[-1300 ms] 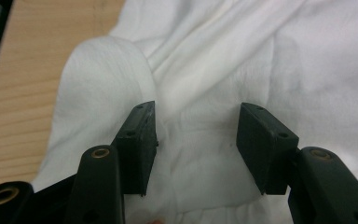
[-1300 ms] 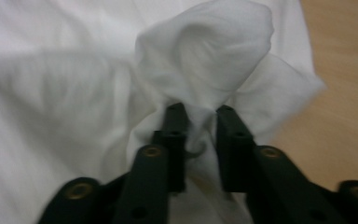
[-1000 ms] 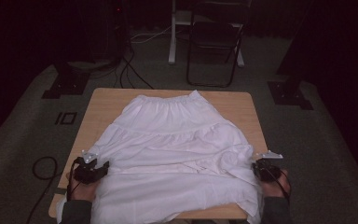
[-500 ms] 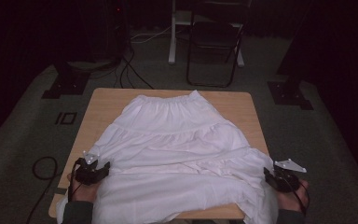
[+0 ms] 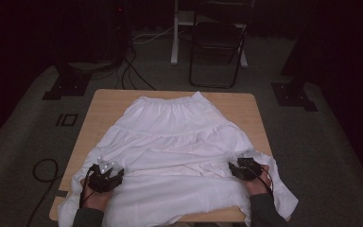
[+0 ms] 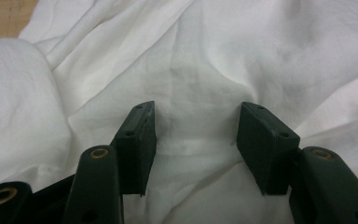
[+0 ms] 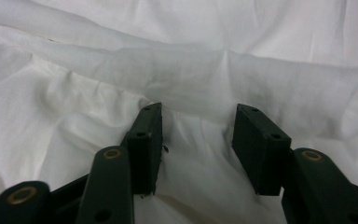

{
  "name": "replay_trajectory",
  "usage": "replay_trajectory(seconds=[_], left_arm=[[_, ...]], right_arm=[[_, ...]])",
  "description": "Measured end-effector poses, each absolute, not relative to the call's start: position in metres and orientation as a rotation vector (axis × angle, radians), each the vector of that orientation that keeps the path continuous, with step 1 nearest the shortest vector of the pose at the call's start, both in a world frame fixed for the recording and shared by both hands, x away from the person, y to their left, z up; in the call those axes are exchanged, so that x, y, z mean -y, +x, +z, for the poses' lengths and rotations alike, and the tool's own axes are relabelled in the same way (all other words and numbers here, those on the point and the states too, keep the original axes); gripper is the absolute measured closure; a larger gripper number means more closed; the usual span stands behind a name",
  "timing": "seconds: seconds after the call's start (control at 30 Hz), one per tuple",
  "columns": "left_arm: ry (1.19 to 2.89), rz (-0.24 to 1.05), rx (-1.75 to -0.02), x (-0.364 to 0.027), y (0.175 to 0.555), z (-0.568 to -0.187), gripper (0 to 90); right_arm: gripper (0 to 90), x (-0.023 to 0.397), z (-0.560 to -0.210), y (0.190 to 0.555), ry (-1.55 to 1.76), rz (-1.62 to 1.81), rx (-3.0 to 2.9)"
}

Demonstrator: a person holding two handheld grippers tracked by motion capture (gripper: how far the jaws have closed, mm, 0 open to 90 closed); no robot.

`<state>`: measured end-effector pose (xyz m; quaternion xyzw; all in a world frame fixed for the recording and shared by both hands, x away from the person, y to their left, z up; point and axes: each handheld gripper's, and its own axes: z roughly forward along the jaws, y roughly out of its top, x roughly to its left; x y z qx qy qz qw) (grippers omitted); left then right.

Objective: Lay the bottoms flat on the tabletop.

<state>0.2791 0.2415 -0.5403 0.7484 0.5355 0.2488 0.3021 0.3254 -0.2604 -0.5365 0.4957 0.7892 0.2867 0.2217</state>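
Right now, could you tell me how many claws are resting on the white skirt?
2. The left claw sits open on the skirt near its left side; the right claw sits open near its right side, by the table edge.

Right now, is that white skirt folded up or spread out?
Mostly spread out. The white skirt lies flat across the table, waistband at the far side, with its near hem hanging over the table's edge and a few wrinkles.
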Motion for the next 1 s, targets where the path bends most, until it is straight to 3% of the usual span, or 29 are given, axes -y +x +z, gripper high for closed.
replay_trajectory(seconds=[0.33,1.0], left_arm=[[2.017,0.629,-1.404,-0.242,0.267,-0.538,52.4],[2.113,0.54,-1.378,-0.229,0.206,-0.531,52.6]], right_arm=[[75.4,0.28,-0.535,0.294,1.43,0.803,-2.194],[76.2,0.299,-0.532,0.208,1.489,0.761,-2.208]])
